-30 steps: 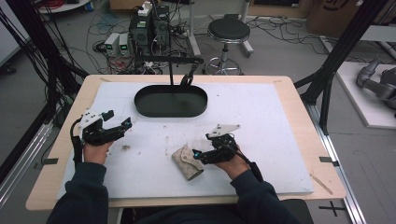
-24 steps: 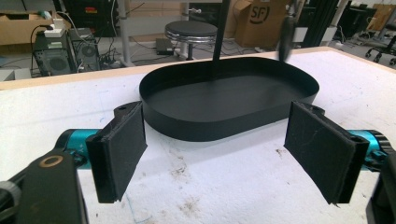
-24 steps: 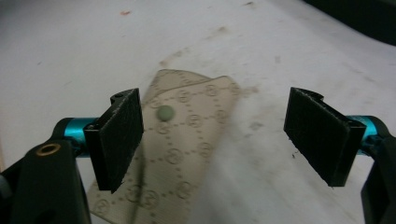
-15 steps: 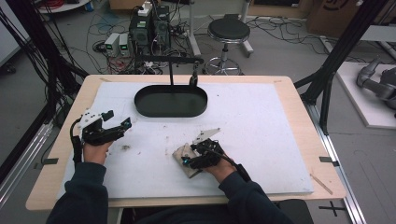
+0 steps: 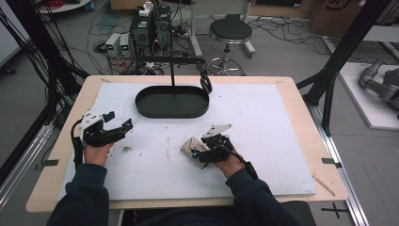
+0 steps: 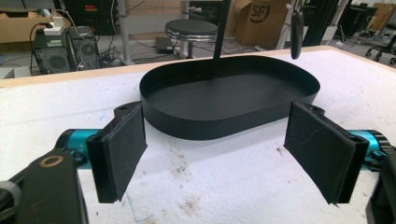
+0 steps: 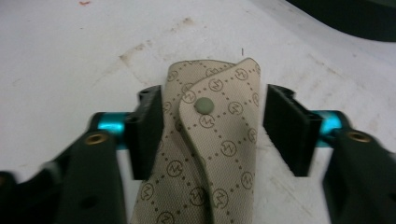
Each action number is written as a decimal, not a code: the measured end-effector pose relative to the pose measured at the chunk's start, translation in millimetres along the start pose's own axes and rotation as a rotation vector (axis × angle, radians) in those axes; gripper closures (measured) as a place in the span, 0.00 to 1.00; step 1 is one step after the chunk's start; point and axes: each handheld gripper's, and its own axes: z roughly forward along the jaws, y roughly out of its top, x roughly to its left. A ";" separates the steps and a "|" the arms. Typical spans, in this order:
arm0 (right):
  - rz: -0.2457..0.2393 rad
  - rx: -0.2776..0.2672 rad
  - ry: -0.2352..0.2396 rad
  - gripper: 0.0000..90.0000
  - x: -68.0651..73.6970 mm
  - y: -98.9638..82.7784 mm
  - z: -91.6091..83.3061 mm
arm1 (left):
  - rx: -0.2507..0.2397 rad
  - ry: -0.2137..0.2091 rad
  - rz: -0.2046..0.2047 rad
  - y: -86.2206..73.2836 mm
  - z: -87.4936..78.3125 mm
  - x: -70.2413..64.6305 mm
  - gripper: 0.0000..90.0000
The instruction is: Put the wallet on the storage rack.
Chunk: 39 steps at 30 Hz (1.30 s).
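Straddling the beige patterned pouch, the right gripper is seen with its fingers half-wide; the jaws have just been opening again after a squeeze. In the right gripper view the left pad touches or nearly touches the pouch's edge, while a clear gap is left at the right pad, so the pouch is not judged to be gripped. The pouch lies flat on the white mat, a little toward 5 o'clock of the mat's centre, folded, its flap closed by a small round snap. Risk noted: a re-closing on soft folded fabric could pinch one layer alone, so that the flap peels open or the pouch slides out as it is lifted; an off-centre bite, with only one pad in contact, could push the pouch sideways across the mat rather than catch it. The left gripper is held at 9 o'clock, fingers wide with nothing between them, aimed at the black oval tray. Room: open mat is available between the pouch and the tray at 12 o'clock, with only stains in the path. The tray's raised wall would have to be cleared from above, and a black stand with a hanging clip overhangs the tray's far right rim, a possible snag. The bench edges lie well apart from both grippers.
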 end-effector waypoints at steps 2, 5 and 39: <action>0.004 -0.008 -0.011 0.25 3.3 -0.3 0.8 | 0.000 0.001 0.000 0.0 -0.1 0.1 0.23; -0.026 -0.007 -0.015 0.22 9.8 -1.1 4.6 | 0.000 0.001 0.000 0.1 -0.1 0.1 0.23; -0.003 0.000 -0.018 0.50 -21.8 -0.1 -0.7 | 0.003 0.004 0.000 -0.1 0.1 0.9 0.23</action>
